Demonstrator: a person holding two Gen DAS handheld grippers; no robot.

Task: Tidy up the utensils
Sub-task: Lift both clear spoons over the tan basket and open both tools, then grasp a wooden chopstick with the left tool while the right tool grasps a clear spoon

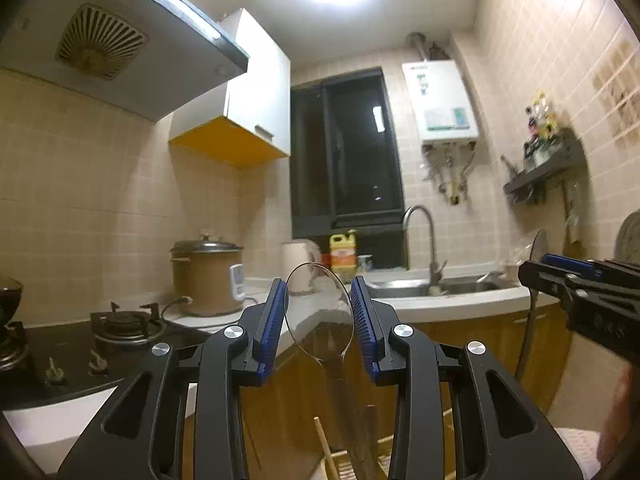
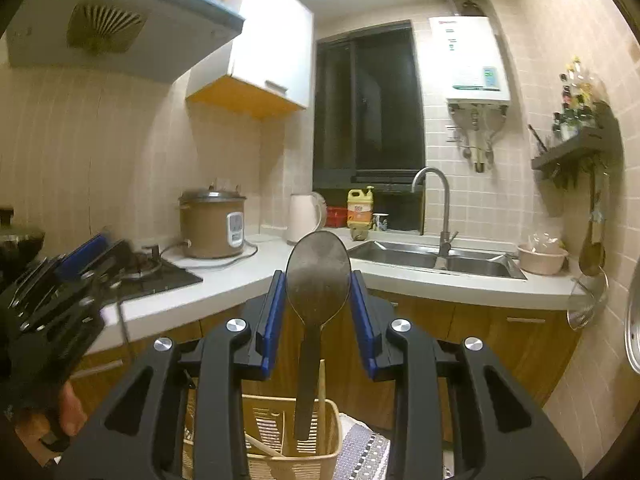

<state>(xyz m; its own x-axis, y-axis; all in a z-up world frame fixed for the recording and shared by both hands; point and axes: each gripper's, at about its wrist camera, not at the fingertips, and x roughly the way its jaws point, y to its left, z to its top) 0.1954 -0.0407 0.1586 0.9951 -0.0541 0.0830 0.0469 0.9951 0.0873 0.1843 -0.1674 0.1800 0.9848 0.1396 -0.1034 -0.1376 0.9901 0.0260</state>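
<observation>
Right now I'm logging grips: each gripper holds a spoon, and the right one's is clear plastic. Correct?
Not quite. The right gripper holds a dark metal spoon, as the right wrist view shows. The clear spoon is in the left gripper.

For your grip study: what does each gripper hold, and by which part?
The left gripper holds a clear spoon by its bowl; the right gripper holds a dark spoon by its bowl.

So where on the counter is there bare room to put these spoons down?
The white counter is bare at the corner between the stove and the sink. Behind that it is crowded: rice cooker, kettle, yellow bottle. A pink bowl sits right of the sink.
</observation>
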